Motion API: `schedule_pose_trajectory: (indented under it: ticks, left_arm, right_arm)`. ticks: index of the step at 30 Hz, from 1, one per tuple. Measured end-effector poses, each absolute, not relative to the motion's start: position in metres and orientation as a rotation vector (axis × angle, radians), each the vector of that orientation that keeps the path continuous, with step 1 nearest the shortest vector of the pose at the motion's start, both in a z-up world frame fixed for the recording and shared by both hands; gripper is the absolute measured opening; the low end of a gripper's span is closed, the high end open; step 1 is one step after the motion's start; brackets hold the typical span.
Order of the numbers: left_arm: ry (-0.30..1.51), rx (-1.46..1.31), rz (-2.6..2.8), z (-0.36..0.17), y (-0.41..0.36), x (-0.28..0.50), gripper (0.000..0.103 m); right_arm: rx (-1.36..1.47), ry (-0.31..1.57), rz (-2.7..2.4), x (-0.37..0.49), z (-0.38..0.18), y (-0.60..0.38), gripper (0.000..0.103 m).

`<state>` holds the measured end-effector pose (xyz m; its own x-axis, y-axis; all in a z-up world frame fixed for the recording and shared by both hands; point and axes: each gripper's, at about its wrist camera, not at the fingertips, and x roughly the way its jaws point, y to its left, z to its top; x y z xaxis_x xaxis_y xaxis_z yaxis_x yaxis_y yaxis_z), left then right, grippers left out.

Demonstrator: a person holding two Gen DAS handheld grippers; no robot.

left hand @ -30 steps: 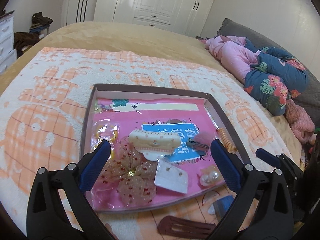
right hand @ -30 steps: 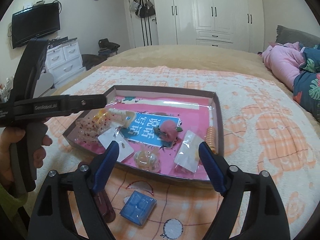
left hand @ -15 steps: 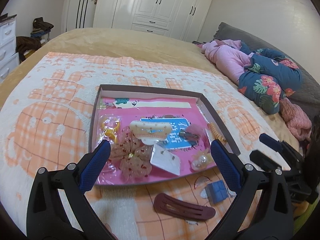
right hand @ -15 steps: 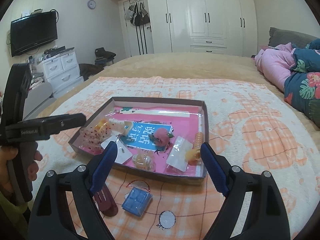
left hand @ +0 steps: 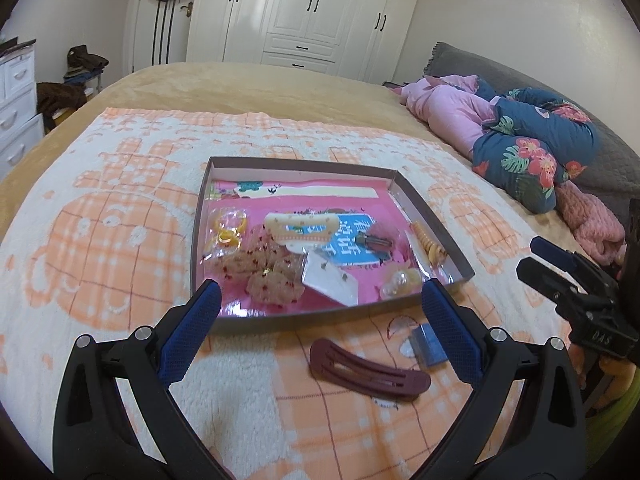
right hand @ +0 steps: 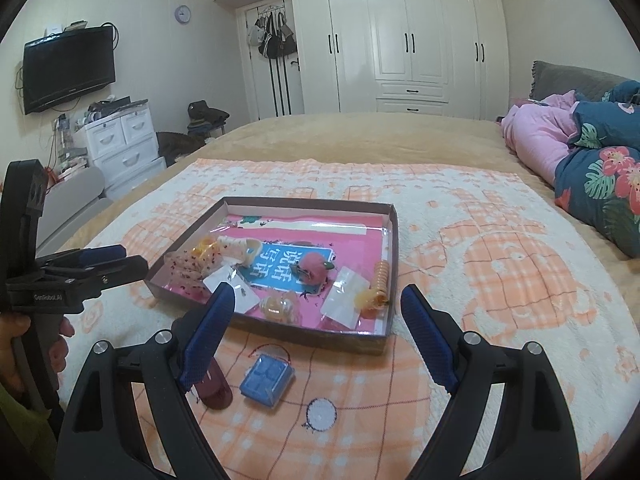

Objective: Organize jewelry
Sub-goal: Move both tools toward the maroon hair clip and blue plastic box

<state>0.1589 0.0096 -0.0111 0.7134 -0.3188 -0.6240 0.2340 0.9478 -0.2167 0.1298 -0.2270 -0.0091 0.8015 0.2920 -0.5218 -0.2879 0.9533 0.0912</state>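
A shallow brown tray (left hand: 434,219) with a pink liner lies on an orange-and-white blanket. It holds several jewelry pieces: yellow rings (left hand: 227,229), a cream hair clip (left hand: 301,227), a lace flower (left hand: 267,272) and an orange coil (left hand: 430,243). The tray also shows in the right wrist view (right hand: 394,256). In front of it lie a maroon hair clip (left hand: 368,370) and a small blue box (right hand: 267,378). My left gripper (left hand: 320,320) is open and empty above the tray's near edge. My right gripper (right hand: 316,330) is open and empty, near the tray's front.
The blanket (left hand: 100,240) covers a tan bed. Pink and floral bedding (left hand: 520,136) is piled at the right. White wardrobes (right hand: 404,36) stand behind. A white drawer unit (right hand: 124,140) and wall TV (right hand: 68,68) are at the left.
Both grippers have drawn back and up from the tray, so it looks smaller and the maroon clip and blue box are in fuller view. Both stayed open.
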Motion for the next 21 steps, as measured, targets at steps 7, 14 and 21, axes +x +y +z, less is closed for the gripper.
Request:
schedule_pose_trajectory:
  ticks: [7, 14, 21]
  left_arm:
    - [0.726, -0.139, -0.296, -0.019, 0.014, 0.145, 0.092]
    - [0.743, -0.116, -0.307, -0.028, 0.013, 0.129, 0.092]
    - [0.79, -0.091, -0.339, -0.048, 0.008, 0.117, 0.092]
  right_arm:
    - [-0.006, 0.573, 0.317, 0.119, -0.015, -0.226, 0.082]
    - [-0.044, 0.595, 0.332, 0.109, -0.025, -0.221, 0.082]
    - [-0.096, 0.63, 0.347, 0.105, -0.042, -0.217, 0.082]
